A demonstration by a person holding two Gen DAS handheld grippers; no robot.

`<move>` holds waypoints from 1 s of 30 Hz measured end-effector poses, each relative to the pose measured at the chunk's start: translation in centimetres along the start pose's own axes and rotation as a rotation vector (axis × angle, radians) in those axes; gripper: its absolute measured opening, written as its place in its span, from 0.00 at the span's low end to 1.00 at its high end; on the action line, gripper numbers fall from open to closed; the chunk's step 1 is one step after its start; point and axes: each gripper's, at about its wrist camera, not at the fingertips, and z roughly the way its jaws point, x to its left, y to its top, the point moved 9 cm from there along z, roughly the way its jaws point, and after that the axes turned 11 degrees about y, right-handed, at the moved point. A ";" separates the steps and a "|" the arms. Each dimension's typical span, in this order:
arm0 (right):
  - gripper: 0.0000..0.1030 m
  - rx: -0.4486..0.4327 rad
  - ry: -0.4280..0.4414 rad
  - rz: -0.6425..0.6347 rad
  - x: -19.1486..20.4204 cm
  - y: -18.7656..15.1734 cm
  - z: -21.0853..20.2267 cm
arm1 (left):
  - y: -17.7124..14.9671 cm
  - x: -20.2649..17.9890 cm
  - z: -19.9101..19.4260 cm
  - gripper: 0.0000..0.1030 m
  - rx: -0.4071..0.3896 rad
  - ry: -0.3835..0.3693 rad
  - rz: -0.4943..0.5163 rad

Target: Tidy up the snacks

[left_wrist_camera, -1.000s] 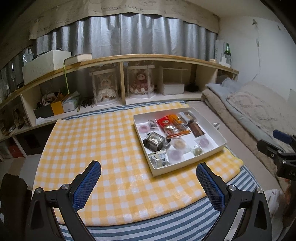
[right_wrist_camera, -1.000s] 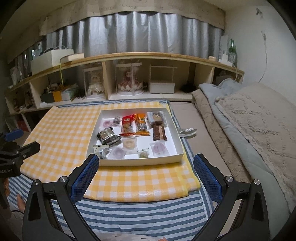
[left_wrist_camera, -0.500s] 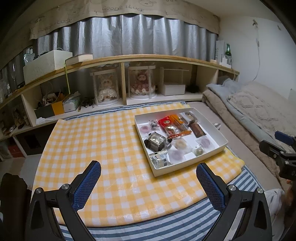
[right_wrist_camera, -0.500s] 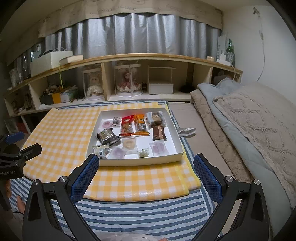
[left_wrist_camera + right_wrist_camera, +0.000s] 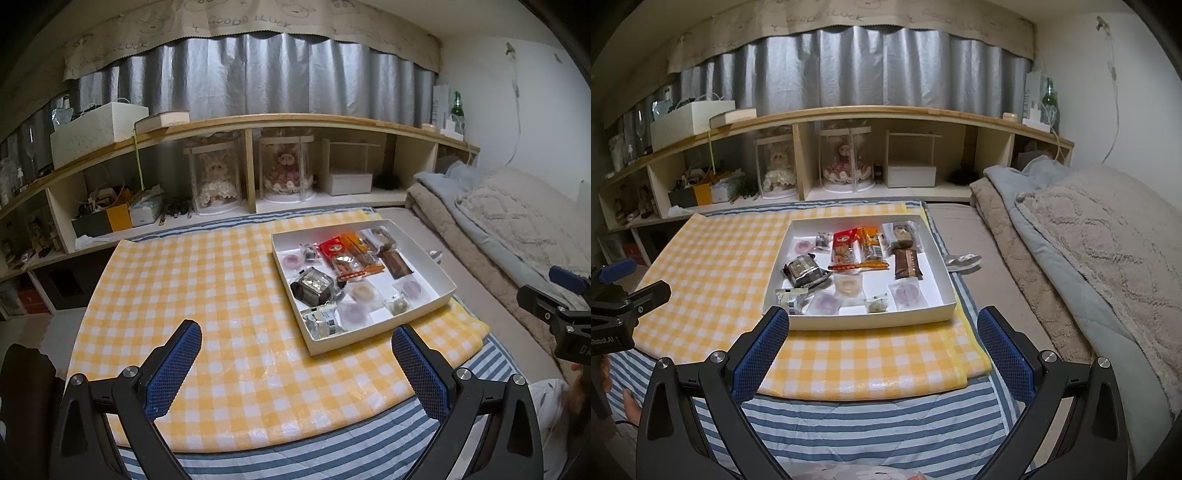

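White shallow box (image 5: pixel 945 306) on the yellow-checked cloth (image 5: pixel 720 266), which lies over a blue-striped blanket (image 5: pixel 849 424); the box sits toward the cloth's right end, next to the bedding (image 5: pixel 1108 240). Contents, all loose inside the box: red snack packet (image 5: pixel 844 245), orange packet (image 5: pixel 870 242), brown chocolate bar (image 5: pixel 907 263), dark foil-wrapped cake (image 5: pixel 802 271), clear-wrapped brown cake (image 5: pixel 903 234), several small round sweets in clear wrappers (image 5: pixel 905 291). Silver wrapper (image 5: pixel 962 259) lies outside the box on the beige mat, just beside its right wall. Left gripper (image 5: pixel 295 354): jaws wide apart, empty, held over the near part of the cloth, clear of the box. Right gripper (image 5: pixel 882 339): jaws wide apart, empty, held at the cloth's near edge, in front of the box. Behind: wooden shelf (image 5: pixel 886 112) with 2 dolls (image 5: pixel 846 164) in clear cases.
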 end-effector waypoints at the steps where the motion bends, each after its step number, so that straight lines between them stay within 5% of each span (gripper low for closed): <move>1: 1.00 0.000 0.001 0.000 0.0 0.0 0.0 | 0.0 0.0 0.1 1.00 -0.001 0.001 0.000; 30: 1.00 -0.005 -0.003 0.002 0.1 0.0 -0.2 | 0.0 -0.3 -0.3 1.00 -0.012 0.015 -0.003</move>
